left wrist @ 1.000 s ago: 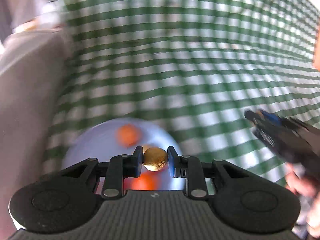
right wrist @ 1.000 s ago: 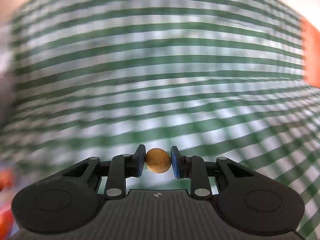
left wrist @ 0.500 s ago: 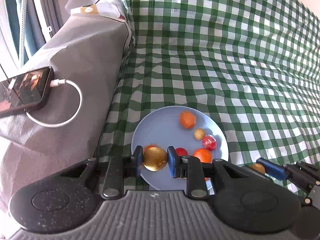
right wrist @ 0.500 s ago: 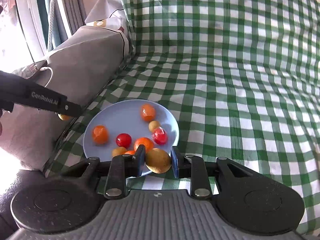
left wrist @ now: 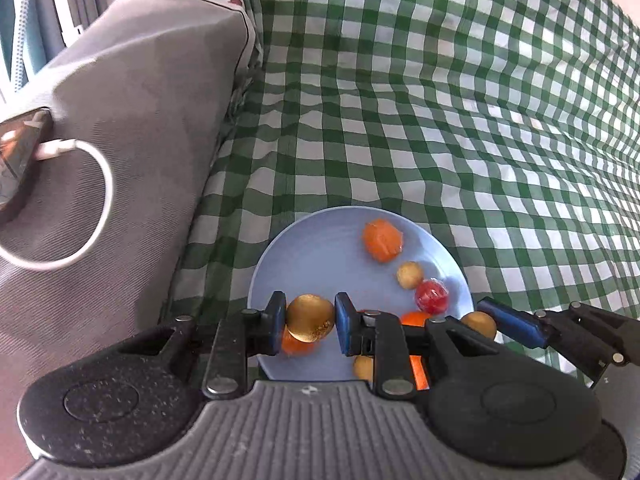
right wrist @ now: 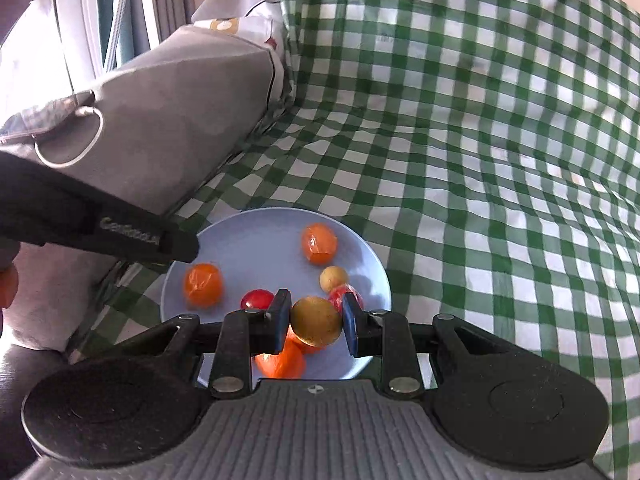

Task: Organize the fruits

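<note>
Blue plate (right wrist: 372, 276): 3 orange, 2 red fruits | left gripper (left wrist: 310, 323), right gripper (right wrist: 315, 322): each clamps one golden fruit

A second ago both wrist views were smeared by motion and showed mostly green check cloth; they are sharp now. The blue plate (left wrist: 316, 240) has come into full view and sits closer than half a second back. The left gripper (left wrist: 310, 322) has carried its golden fruit (left wrist: 310, 318) in over the plate's near left part. The right gripper (right wrist: 316, 322) has brought its yellow-brown fruit (right wrist: 316, 321) from the plate's near edge to above the fruits lying there, and in the left view its blue fingertip (left wrist: 508, 322) now reaches the plate's right rim.
</note>
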`<state>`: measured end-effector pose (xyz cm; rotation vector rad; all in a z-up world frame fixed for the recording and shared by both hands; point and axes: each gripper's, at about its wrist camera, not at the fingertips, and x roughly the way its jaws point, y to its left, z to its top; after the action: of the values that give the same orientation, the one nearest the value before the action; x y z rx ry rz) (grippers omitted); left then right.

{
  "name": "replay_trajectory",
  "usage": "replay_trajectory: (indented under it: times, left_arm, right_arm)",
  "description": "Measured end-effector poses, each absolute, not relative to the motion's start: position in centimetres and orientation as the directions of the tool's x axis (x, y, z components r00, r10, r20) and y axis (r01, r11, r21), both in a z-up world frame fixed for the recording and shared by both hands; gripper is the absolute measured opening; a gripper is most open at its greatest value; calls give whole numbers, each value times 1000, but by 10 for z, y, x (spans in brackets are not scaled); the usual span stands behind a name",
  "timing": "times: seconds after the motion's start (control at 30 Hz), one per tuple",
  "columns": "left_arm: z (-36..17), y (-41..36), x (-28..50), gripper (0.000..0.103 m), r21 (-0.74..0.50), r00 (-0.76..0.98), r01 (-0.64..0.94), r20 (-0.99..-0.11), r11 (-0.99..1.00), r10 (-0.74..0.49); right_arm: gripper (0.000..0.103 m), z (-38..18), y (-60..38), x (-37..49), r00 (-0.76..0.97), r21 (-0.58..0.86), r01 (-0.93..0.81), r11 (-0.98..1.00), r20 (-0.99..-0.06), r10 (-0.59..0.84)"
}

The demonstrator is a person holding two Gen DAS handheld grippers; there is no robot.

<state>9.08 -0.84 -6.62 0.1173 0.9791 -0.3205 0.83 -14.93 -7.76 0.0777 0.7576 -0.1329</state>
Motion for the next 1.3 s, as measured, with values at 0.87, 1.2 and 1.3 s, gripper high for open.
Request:
replay_trajectory:
  times: [0.87,1.2,1.3]
  left_arm:
    - [-27,8,27,103,87,573,299,-812,950,-106]
    - [4,29,-27,103,88,645,254,-757,963,-101]
    - [12,36,-34,103,50,637,235,-762,971,-115]
  right_arm:
    - [100,-64,-123,-41,642,-43,192,980,-750,-158]
    - [101,-33,-111,-90,676,-18,279,960,-706,-210]
    - [101,-27,-108,-97,679,-16,291,957,-701,-218]
